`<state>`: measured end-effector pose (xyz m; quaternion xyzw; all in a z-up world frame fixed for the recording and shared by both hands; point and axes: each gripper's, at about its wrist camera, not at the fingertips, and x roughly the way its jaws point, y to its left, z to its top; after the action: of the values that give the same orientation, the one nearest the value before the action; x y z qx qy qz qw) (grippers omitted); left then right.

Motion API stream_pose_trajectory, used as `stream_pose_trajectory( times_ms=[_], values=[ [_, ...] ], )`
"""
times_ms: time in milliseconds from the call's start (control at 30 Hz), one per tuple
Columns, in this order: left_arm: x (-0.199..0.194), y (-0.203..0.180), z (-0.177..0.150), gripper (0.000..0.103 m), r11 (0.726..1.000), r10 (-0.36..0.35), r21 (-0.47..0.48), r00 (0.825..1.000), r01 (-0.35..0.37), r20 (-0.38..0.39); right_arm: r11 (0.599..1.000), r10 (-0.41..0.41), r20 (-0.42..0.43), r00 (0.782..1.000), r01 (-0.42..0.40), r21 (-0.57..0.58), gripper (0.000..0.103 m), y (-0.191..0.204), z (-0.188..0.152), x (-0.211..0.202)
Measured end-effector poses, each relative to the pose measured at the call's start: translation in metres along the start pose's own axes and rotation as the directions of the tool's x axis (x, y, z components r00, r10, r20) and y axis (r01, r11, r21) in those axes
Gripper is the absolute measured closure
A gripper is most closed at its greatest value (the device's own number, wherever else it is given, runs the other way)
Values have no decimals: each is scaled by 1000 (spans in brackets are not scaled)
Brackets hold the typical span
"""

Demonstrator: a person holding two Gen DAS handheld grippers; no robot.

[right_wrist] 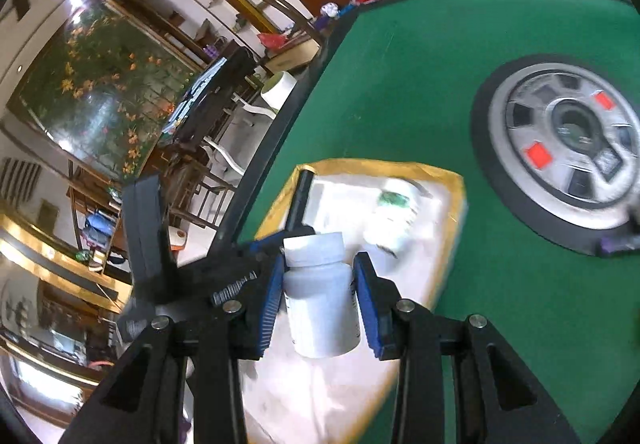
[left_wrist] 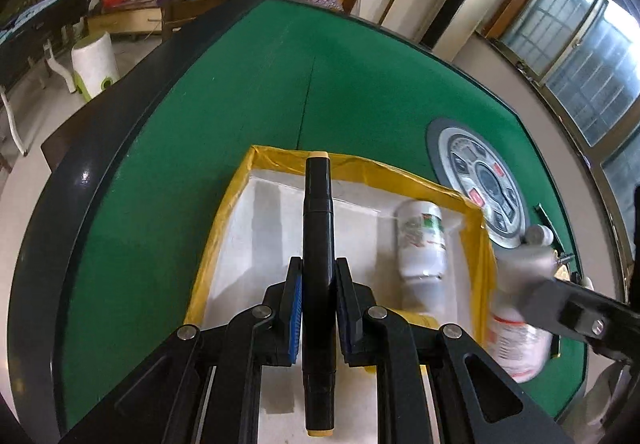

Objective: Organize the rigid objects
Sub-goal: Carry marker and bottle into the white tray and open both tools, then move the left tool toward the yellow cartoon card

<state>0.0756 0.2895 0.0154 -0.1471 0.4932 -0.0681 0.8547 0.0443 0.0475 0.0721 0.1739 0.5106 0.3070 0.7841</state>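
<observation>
My left gripper (left_wrist: 318, 272) is shut on a black marker (left_wrist: 318, 228) with yellow end caps, held over a white box (left_wrist: 276, 220) with yellow-taped rim. A white bottle with a green label (left_wrist: 422, 244) lies inside the box at the right. My right gripper (right_wrist: 320, 276) is shut on a white pill bottle (right_wrist: 320, 296) with a white cap, above the same box (right_wrist: 448, 180). That bottle and gripper show blurred at the right of the left wrist view (left_wrist: 516, 320). The marker (right_wrist: 300, 200) and lying bottle (right_wrist: 394, 216) show in the right wrist view.
The box sits on a green felt table (left_wrist: 240, 92) with a dark raised rim. A round grey control panel (left_wrist: 480, 184) with red buttons is set in the table's centre, right of the box. Chairs, shelves and a white bin (left_wrist: 94, 62) stand beyond the table.
</observation>
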Motion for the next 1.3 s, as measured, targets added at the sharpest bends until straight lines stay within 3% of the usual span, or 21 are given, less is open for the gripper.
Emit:
stream_pose_trajectory(
  times_ms=[167, 300, 367, 533, 567, 733, 933, 1100, 1300],
  values=[
    [4, 7, 1, 86, 998, -32, -46, 999, 32, -17, 998, -18, -31, 999, 20, 56, 68, 0, 23, 43],
    [-16, 9, -3, 82, 997, -56, -49, 998, 57, 6, 995, -40, -54, 998, 45, 90, 68, -8, 31, 64],
    [-32, 8, -7, 74, 997, -58, -38, 997, 59, 42, 994, -50, -68, 996, 56, 92, 68, -11, 34, 73],
    [-75, 9, -25, 32, 997, -58, -44, 986, 65, 156, 994, -83, -53, 995, 87, 71, 65, -3, 39, 76],
    [-80, 9, -28, 30, 997, -52, -55, 984, 62, 170, 994, -94, -43, 995, 96, 52, 65, 0, 39, 71],
    [-93, 7, -45, 29, 995, -50, -79, 981, 66, 188, 983, -163, 47, 985, 167, -72, 54, 15, 31, 35],
    [-104, -10, -65, 29, 994, -64, -73, 977, 80, 202, 970, -196, 146, 970, 213, -114, 52, 9, 9, -19],
    [-113, -37, -83, 27, 998, -55, -31, 980, 62, 191, 946, -260, 243, 935, 297, -131, 43, -8, -29, -69],
    [-118, -73, -109, 27, 999, -40, 19, 982, 37, 186, 934, -317, 319, 893, 353, -60, 42, -57, -82, -129]
  ],
)
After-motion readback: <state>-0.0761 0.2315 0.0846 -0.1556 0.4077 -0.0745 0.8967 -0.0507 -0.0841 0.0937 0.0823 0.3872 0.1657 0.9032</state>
